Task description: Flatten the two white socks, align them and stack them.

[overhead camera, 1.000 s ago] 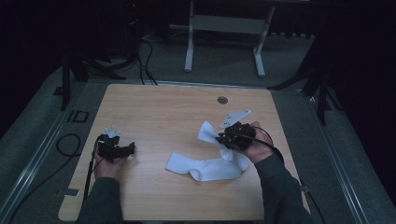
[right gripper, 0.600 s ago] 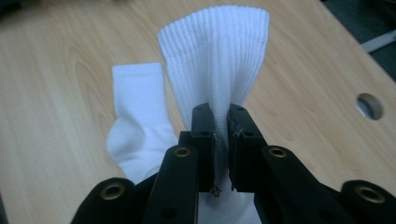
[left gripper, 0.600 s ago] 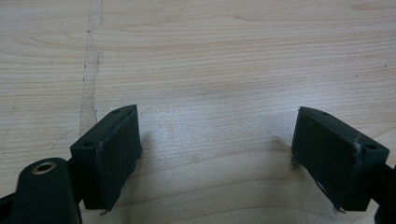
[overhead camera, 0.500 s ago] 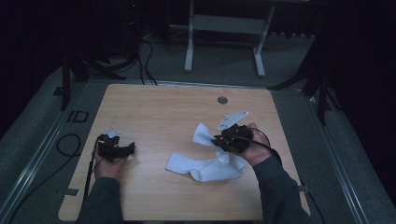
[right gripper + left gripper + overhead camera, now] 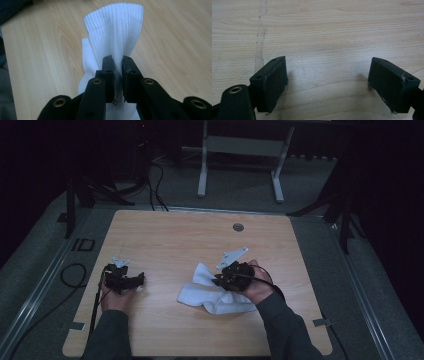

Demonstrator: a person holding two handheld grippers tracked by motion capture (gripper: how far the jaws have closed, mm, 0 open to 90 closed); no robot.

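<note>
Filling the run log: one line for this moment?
right claw: shut on white ribbed sock | left claw: open, over bare wooden table

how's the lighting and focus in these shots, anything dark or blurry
High view: dim, with the surroundings almost black beyond the wooden table. Left gripper view: evenly lit, wood grain sharp, soft shadows beside the open jaws. Right gripper view: bright, the white sock has crisp ribbing, while the nearest parts of the right gripper look soft.

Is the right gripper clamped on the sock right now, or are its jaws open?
Clamped. In the right gripper view the right gripper has its jaws shut on a pinched fold of the white sock, whose ribbed cuff fans out beyond them.
</note>
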